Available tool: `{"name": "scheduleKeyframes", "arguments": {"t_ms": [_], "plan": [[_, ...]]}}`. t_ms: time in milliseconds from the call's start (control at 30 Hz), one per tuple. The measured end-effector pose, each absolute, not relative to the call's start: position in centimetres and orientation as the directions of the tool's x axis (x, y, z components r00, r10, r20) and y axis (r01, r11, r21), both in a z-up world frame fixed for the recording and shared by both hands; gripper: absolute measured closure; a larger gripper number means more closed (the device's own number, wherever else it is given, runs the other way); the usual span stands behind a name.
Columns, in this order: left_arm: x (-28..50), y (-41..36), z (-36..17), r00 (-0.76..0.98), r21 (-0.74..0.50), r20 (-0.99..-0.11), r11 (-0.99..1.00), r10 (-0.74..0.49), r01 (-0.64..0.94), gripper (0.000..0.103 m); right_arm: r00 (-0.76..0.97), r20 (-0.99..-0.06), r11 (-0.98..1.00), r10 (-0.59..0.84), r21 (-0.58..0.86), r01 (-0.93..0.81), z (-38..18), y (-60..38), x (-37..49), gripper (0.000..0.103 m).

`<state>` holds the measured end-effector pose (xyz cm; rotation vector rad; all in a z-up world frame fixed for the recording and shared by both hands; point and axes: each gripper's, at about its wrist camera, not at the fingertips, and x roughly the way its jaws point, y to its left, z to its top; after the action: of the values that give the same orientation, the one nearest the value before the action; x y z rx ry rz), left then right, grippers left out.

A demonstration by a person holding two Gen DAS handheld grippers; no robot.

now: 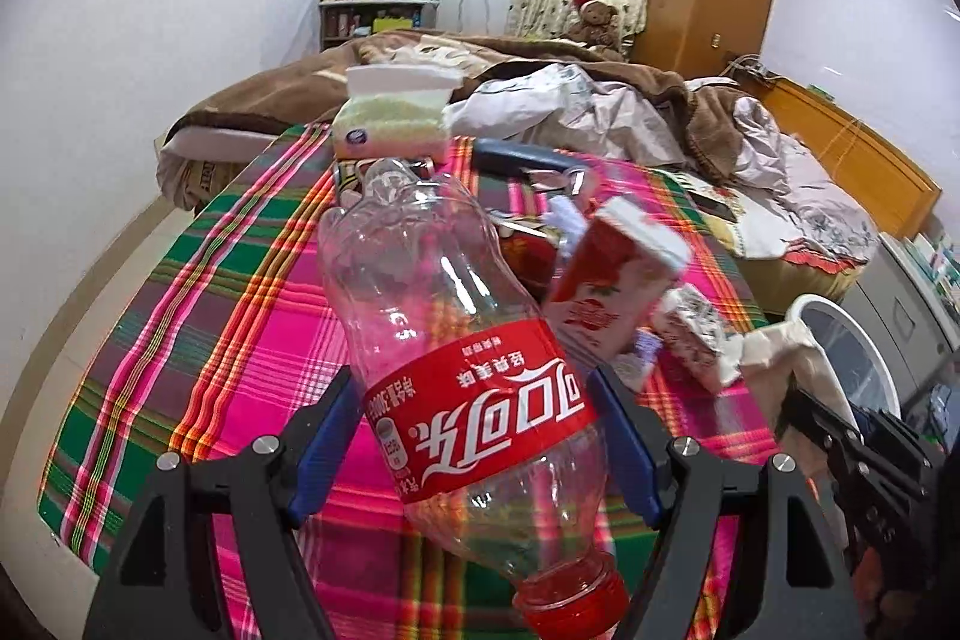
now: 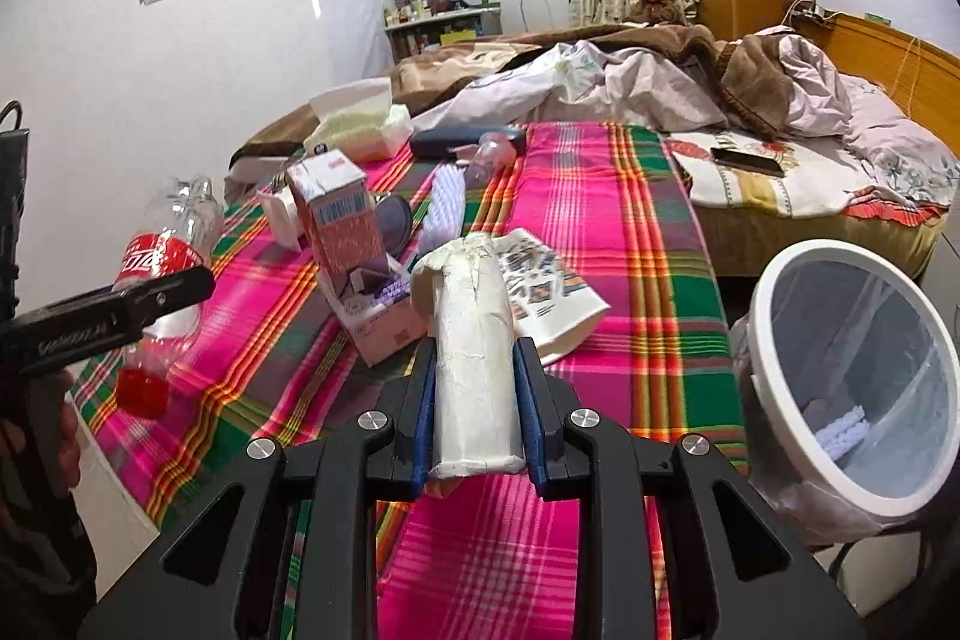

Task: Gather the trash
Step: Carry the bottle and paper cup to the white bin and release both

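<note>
Left tool: pinching the clear cola bottle at its red label, cap toward the camera, base tilted up over the plaid bench.
Right tool: angled downward, pads pressed on a white paper carton, lifted off the cloth.
Bin: white rim, lined, just beside the bench's right edge.
Clutter: red carton and tissue box farther back.
Open room: bare cloth near both tools.
</note>
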<state>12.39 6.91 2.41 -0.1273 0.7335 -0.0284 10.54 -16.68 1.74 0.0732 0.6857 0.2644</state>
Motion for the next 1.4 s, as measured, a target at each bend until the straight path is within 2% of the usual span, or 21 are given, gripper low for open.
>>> {"name": "scheduleKeyframes", "arguments": {"t_ms": [833,1400], "plan": [[8.8,-3.2,5.6,0.765,-0.07,-0.605,0.972,-0.22,0.225,0.026,0.815,-0.556,0.982,0.163,0.175,-0.077,3.3,-23.7,7.9,0.078],[11.4,-13.9,5.7,0.677,-0.081,-0.62,0.89,-0.397,0.448,0.026,0.807,-0.59,0.975,0.013,0.188,0.122,2.6,-31.5,8.0,0.078]]}}
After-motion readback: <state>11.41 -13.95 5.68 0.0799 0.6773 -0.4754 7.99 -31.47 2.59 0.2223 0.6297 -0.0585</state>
